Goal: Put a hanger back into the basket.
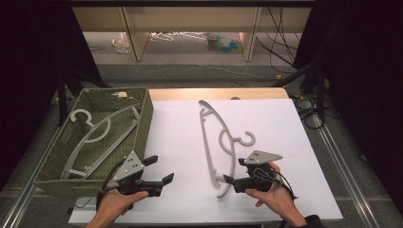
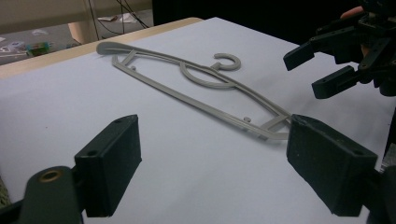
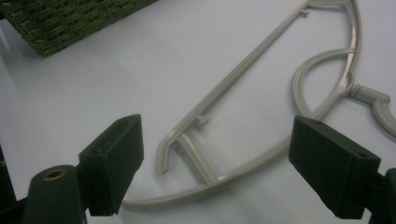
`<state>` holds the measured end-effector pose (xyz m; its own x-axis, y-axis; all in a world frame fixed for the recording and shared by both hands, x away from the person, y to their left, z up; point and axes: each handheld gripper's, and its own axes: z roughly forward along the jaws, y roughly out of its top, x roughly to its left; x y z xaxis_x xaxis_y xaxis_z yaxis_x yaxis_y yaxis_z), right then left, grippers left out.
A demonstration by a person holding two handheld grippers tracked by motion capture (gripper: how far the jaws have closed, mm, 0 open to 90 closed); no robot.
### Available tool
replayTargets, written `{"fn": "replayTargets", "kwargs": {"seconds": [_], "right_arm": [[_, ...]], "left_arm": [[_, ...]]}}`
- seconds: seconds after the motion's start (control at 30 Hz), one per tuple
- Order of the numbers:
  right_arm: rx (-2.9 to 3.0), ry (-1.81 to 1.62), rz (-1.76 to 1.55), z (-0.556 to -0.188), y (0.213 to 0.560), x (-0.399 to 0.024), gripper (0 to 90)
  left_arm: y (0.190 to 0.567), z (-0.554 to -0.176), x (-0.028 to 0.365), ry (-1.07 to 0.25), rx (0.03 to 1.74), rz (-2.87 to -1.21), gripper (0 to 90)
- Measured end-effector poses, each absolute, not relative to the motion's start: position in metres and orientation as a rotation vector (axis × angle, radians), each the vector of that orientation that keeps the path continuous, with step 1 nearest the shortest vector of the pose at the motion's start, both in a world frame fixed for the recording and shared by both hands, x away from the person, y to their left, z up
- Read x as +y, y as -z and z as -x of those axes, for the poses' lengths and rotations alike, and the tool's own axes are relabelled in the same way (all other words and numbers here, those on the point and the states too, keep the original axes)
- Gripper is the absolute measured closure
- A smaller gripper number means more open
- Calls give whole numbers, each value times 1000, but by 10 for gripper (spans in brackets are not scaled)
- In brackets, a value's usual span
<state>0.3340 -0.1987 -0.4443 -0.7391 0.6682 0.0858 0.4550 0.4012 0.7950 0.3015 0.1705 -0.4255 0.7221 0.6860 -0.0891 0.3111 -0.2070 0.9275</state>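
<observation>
Your left gripper (image 1: pixel 159 171) sits low over the white sheet (image 1: pixel 180 137) just off the near right corner of the green basket (image 1: pixel 142 118), with its jaws spread wide and nothing between them. From the left gripper view you look between those jaws across bare sheet toward the grey hanger (image 2: pixel 196 88), which lies flat and well apart from them. Your right gripper (image 1: pixel 230 183) hovers at the near end of that hanger (image 1: pixel 216 142), its jaws also spread wide; in the right gripper view the hanger's (image 3: pixel 243 121) near corner lies on the sheet between the jaws, but the pads do not press on it. The hanger runs lengthwise away from you near the middle of the sheet, its hook (image 1: pixel 247 138) pointing toward the right edge, its far tip close to the strip of wooden tabletop (image 1: pixel 214 93) at the back. You have a wide open band of sheet between the basket's right wall and the hanger, and another between the hook and the sheet's right edge. A second hanger (image 1: pixel 95 137) lies inside the basket, leaning along its floor. The basket's left side overhangs the sheet's left edge, and your hands sit near the sheet's front edge.
</observation>
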Motion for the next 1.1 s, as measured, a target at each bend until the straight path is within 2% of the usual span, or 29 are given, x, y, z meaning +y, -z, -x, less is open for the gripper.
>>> {"fn": "replayTargets", "kwargs": {"seconds": [0.5, 0.8, 1.03, 1.1], "right_arm": [[2369, -1117, -1102, -345, 447, -209, 200], [2418, -926, -1219, -379, 463, -199, 180], [2457, -811, -1298, -409, 468, -188, 234], [2504, -773, -1297, -414, 470, -187, 202]], "left_arm": [[443, -290, 166, -439, 764, -1846, 177], [446, -292, 167, -436, 772, -1857, 177], [449, -292, 166, -420, 763, -1871, 176], [449, -292, 165, -408, 760, -1867, 176]]}}
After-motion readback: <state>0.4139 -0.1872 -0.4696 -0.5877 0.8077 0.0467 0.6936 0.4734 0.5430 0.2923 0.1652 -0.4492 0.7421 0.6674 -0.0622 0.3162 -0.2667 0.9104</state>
